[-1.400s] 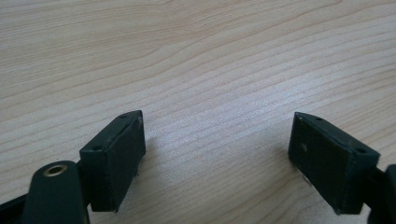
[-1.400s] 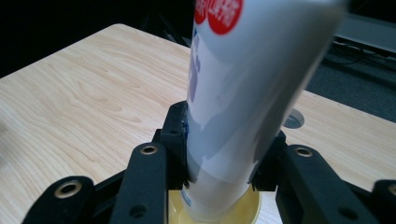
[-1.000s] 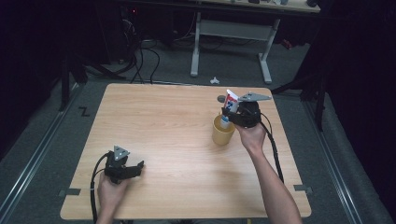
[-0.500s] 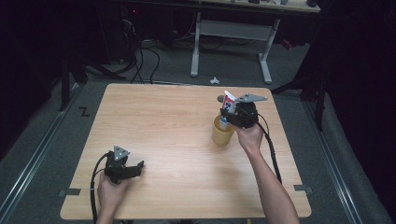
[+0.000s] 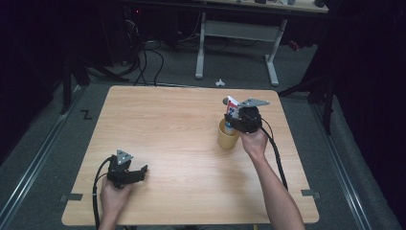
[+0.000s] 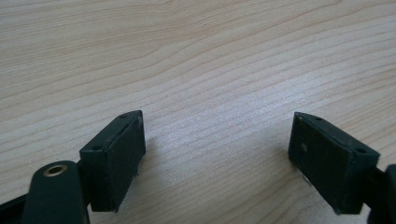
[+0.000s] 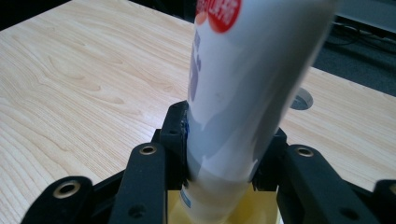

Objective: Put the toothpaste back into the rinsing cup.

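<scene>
Right gripper (image 7: 219,172) squeezed white tube (image 7: 243,84), upright over yellow cup (image 5: 228,136). Left gripper (image 6: 217,154) sat wide open, empty, near left of table (image 5: 167,110).

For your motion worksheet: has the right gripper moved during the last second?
No. The right gripper sits over the yellow cup, clamping the tube, as before.

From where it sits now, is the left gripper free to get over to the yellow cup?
Probably yes: the left gripper is open and empty, with bare table between it and the yellow cup, though the right gripper holds a tube above it.
</scene>
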Demonstrator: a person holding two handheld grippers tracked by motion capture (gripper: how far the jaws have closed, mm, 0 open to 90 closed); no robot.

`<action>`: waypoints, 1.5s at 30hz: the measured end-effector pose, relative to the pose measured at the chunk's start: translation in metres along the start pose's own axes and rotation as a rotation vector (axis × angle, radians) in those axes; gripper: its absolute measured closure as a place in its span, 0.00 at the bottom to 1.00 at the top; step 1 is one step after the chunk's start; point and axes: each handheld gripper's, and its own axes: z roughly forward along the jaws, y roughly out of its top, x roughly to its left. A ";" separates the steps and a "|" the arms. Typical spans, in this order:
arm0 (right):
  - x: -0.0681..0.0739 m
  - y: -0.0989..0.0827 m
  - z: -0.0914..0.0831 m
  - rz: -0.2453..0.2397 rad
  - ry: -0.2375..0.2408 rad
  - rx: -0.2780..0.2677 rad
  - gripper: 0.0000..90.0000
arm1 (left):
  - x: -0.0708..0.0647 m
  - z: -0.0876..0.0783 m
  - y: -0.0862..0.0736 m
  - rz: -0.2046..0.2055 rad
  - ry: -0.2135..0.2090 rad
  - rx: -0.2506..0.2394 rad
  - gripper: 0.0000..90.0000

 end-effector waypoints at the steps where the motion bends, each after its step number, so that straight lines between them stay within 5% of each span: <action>1: 0.000 0.000 0.000 0.003 -0.002 0.005 0.71 | 0.000 0.000 0.000 0.000 0.000 0.000 0.21; 45: -0.006 -0.020 0.018 0.051 -0.005 0.066 0.71 | 0.000 0.000 0.000 0.000 0.000 0.000 0.21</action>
